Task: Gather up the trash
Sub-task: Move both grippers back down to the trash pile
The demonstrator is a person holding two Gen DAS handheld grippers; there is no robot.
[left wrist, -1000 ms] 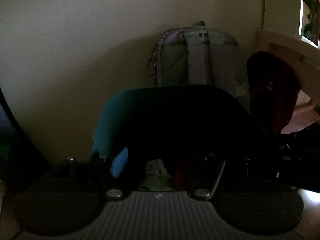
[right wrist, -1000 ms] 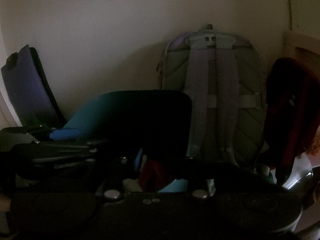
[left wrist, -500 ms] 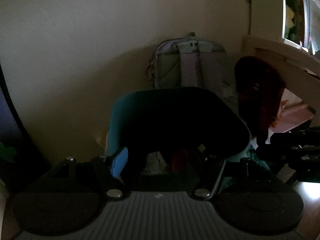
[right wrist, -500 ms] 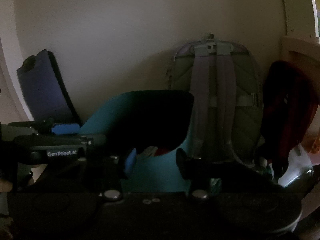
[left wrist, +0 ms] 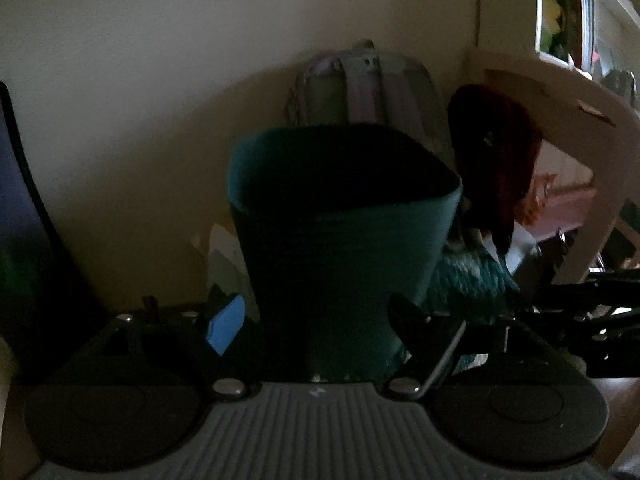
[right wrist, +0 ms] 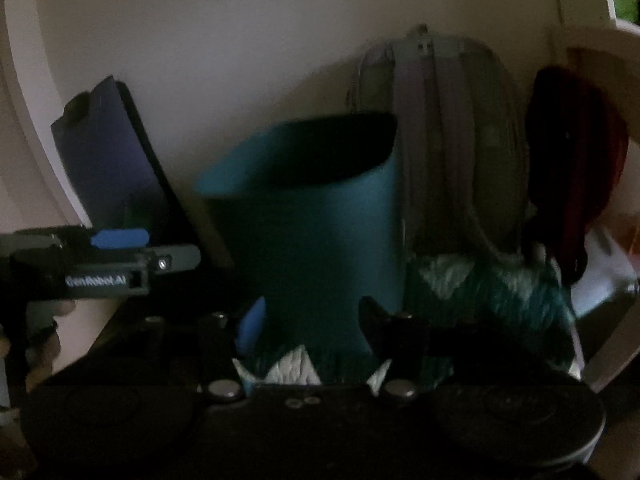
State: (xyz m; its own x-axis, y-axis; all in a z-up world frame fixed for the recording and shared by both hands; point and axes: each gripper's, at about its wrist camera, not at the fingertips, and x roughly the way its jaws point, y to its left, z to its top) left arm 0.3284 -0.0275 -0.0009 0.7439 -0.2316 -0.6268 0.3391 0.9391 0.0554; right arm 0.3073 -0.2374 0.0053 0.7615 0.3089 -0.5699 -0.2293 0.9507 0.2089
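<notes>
A teal waste bin (left wrist: 344, 220) stands on the floor against the wall, and its inside is too dark to see into. My left gripper (left wrist: 320, 328) is a little short of the bin's near wall. Its jaws are opening and nothing is held between the blue pad (left wrist: 226, 330) and the black finger. My right gripper (right wrist: 312, 324) faces the same bin (right wrist: 312, 220) from its right side, also with jaws opening and nothing in them. In the right wrist view the left gripper (right wrist: 160, 248) is at the left. No loose trash shows.
A grey backpack (right wrist: 452, 140) leans on the wall behind the bin, with a dark red bag (right wrist: 572, 168) to its right. A teal and white patterned rug (right wrist: 480, 288) lies at the bin's foot. A dark blue panel (right wrist: 112, 160) stands at left. A shelf unit (left wrist: 560, 20) is at right.
Both grippers have drawn back from over the bin's mouth, so its outer wall now fills the view. The red and white items inside have gone out of sight. Both jaws stand wider.
</notes>
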